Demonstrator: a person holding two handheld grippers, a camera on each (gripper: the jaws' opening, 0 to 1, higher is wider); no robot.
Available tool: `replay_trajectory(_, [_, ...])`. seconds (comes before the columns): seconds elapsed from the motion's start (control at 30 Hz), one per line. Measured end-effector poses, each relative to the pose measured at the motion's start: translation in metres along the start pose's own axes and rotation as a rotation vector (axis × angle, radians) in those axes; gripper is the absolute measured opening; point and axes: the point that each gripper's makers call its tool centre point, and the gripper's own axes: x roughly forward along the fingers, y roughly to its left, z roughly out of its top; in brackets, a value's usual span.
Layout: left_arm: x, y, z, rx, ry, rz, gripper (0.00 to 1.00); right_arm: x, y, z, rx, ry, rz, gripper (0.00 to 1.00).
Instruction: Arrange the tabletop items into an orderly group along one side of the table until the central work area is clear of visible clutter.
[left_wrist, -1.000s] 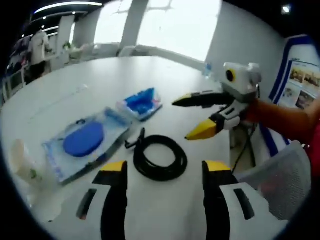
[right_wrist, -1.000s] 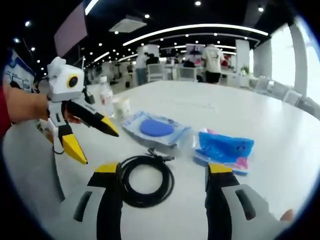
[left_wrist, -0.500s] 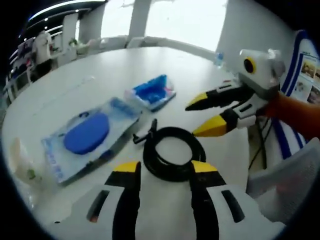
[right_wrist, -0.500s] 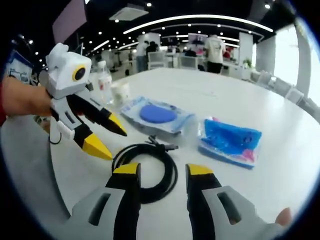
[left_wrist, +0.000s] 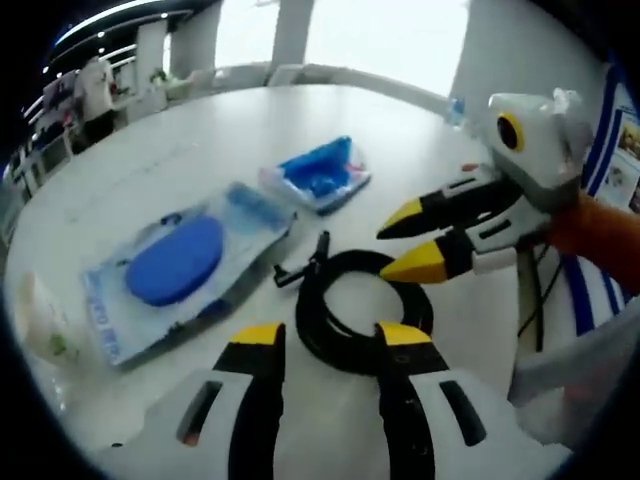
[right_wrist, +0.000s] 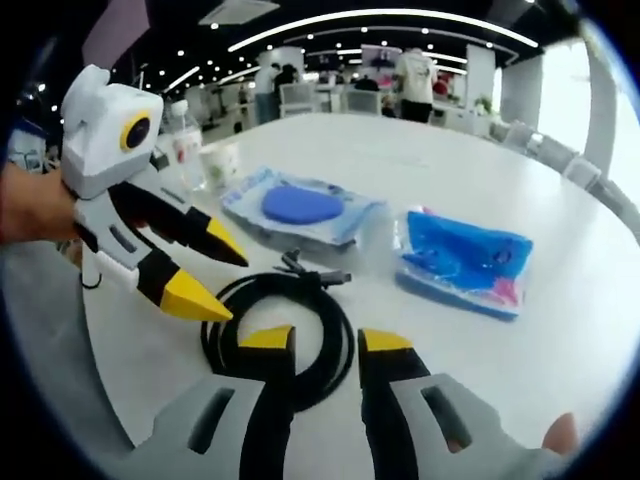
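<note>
A black cable coil (left_wrist: 308, 308) lies on the white table (left_wrist: 200, 140). Its near rim sits between the yellow-tipped jaws of my left gripper (left_wrist: 332, 336), which stands open with a narrowed gap. My right gripper (left_wrist: 400, 243) reaches in from the right, its two tips apart over the coil's far right rim. In the right gripper view the cable coil (right_wrist: 270, 285) lies just ahead, and my right gripper (right_wrist: 326, 341) straddles its near rim, open with a small gap. My left gripper (right_wrist: 212, 275) hovers open at the coil's left edge.
A clear packet with a blue disc (left_wrist: 175, 262) and a blue packet (left_wrist: 320, 172) lie beyond the coil. A paper cup (left_wrist: 35, 320) stands at the left edge. In the right gripper view, a bottle (right_wrist: 185, 150) and the cup (right_wrist: 220, 160) stand behind the left gripper.
Both grippers have come closer to the cable coil from opposite sides. The jaws of both have narrowed, the right ones more. The coil and packets lie where they were.
</note>
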Motion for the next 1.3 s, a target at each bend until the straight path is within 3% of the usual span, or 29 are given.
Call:
replay_trajectory(0.5, [0.013, -0.002, -0.006, -0.002, 0.036, 0.009, 0.3, 0.006, -0.008, -0.016, 0.028, 0.045, -0.04, 0.17])
replay_trajectory(0.77, [0.015, -0.001, -0.003, 0.024, 0.04, 0.03, 0.26, 0.005, -0.008, -0.013, 0.034, 0.038, -0.061, 0.1])
replay_trajectory(0.9, [0.014, 0.002, 0.002, 0.047, 0.029, 0.046, 0.19, 0.004, -0.01, -0.013, 0.043, 0.034, -0.068, 0.09])
replay_trajectory(1.23, [0.017, 0.0, 0.01, 0.054, 0.021, 0.045, 0.18, -0.005, -0.021, -0.004, 0.093, -0.003, -0.094, 0.06])
replay_trajectory(1.27, [0.018, -0.002, 0.014, 0.059, 0.011, 0.036, 0.16, -0.005, -0.012, -0.001, 0.131, -0.016, -0.035, 0.03])
replay_trajectory(1.3, [0.018, -0.002, 0.011, 0.061, 0.039, 0.043, 0.15, -0.007, -0.03, -0.002, 0.133, -0.019, -0.109, 0.02])
